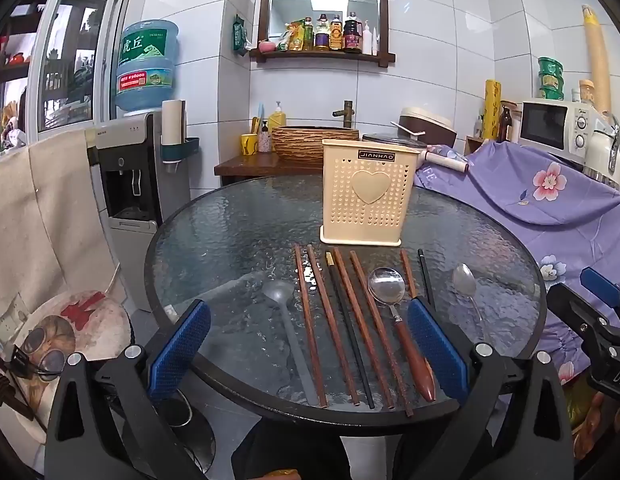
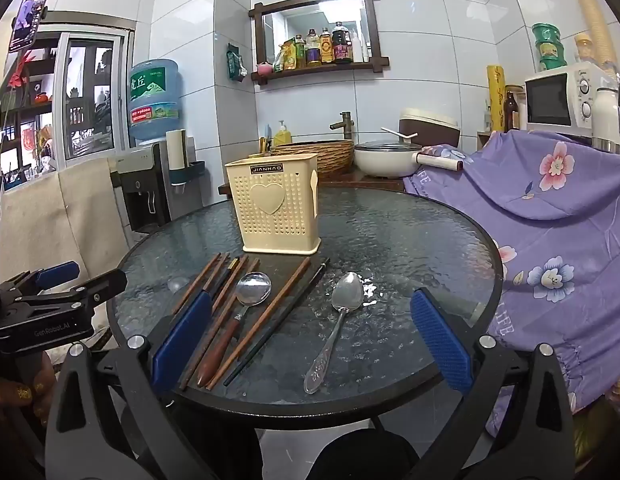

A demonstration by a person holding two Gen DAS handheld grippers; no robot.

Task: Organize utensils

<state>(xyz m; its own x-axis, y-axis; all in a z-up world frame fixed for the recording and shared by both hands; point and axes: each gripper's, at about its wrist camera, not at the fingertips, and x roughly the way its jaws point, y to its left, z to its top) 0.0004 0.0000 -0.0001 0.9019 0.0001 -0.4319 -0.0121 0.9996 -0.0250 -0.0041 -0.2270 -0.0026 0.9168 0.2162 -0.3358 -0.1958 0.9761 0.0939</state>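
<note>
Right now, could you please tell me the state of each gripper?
Left gripper: open, holding nothing, hovering over the chopsticks.
Right gripper: open, holding nothing, hovering over the all-metal spoon.

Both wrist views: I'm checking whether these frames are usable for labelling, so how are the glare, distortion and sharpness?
Left wrist view: strong fisheye bending at the edges, black corners; patchy glare on the glass table; chopsticks sharp. Right wrist view: same bending; bright glint beside the metal spoon; holder crisp, evenly lit.
</note>
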